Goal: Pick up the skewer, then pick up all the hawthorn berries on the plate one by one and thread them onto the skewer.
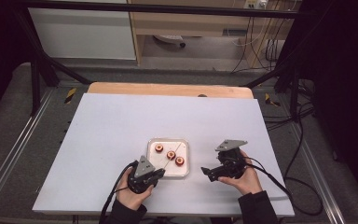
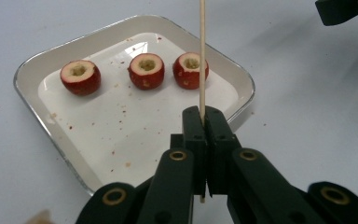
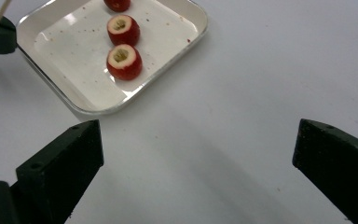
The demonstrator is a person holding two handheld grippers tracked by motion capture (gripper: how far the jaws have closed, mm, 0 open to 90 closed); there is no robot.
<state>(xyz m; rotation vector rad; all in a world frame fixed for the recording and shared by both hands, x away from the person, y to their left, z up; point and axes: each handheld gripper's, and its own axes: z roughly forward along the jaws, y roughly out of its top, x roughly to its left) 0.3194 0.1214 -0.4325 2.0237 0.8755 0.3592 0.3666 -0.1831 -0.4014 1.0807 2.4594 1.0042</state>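
Skewer clamped upright in the left tool, its shaft crossing in front of the rightmost of three cored red fruits in the white tray; probably best lined up with that fruit's hollow centre before pushing, kept straight so as not to snap; right tool spread wide and holding nothing, over bare bench near the tray; likely needed to steady that fruit against sliding.

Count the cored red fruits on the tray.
3, in a row across the tray: the left fruit, the middle fruit, and the right fruit behind the skewer. None seem hidden.
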